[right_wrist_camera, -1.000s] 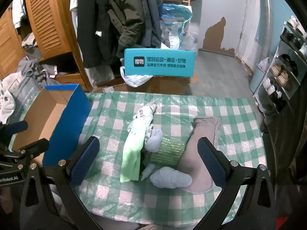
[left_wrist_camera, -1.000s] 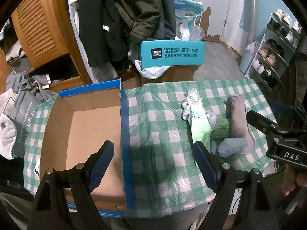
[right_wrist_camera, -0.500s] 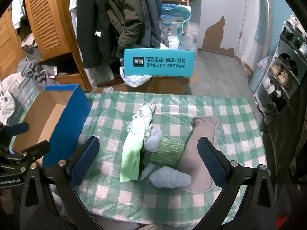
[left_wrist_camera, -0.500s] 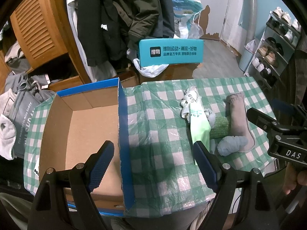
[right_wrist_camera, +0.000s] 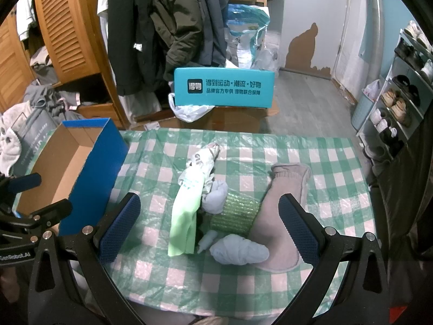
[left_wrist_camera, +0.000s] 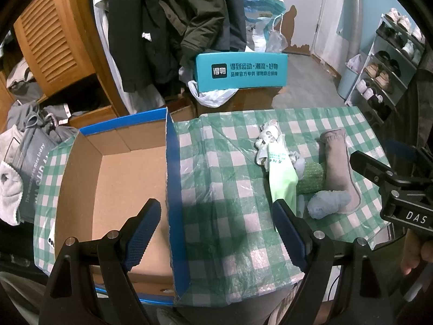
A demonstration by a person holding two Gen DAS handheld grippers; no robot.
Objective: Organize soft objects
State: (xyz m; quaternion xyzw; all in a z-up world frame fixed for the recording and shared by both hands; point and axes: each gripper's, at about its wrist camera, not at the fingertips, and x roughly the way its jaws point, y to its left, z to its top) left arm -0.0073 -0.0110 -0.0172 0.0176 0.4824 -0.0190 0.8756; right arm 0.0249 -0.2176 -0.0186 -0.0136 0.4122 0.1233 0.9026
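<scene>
A: Since a second ago, what moved?

B: Barely anything; the left gripper (left_wrist_camera: pixel 216 230) has drifted slightly, so the cardboard box's blue wall sits a touch further left in its view, and the soft pile has not shifted

A: Start big. What fills the frames?

B: A table under a green-and-white checked cloth (right_wrist_camera: pixel 311 162) takes the lower half of both views. On its left end stands the open cardboard box (left_wrist_camera: pixel 121 184) with blue outer walls, nothing visible inside it

A: Behind the table?

B: Dark coats (right_wrist_camera: pixel 167 27) hang at upper centre, a louvred wooden door (right_wrist_camera: pixel 65 27) at upper left, a teal printed carton (right_wrist_camera: pixel 223 86) at centre, shoe shelves (right_wrist_camera: pixel 400 94) at the right edge

A: And the soft things?

B: Clustered right of centre on the cloth, well apart from the box. A grey-beige sock (right_wrist_camera: pixel 284 211) lies longest, on the right of the pile. A pale green cloth (right_wrist_camera: pixel 186 216) lies on the left, a white printed sock (right_wrist_camera: pixel 203 159) at its far end. Between them sits a green sparkly roll (right_wrist_camera: pixel 235 214), touching the grey sock. A light blue bundled sock (right_wrist_camera: pixel 238 252) lies nearest the camera, a smaller blue one (right_wrist_camera: pixel 216 197) beside the roll

A: Grippers?

B: Left one released, jaws wide, straddling the box's right wall from above. The right gripper (right_wrist_camera: pixel 209 230) is released too, jaws spread on either side of the pile, gripping nothing
</scene>
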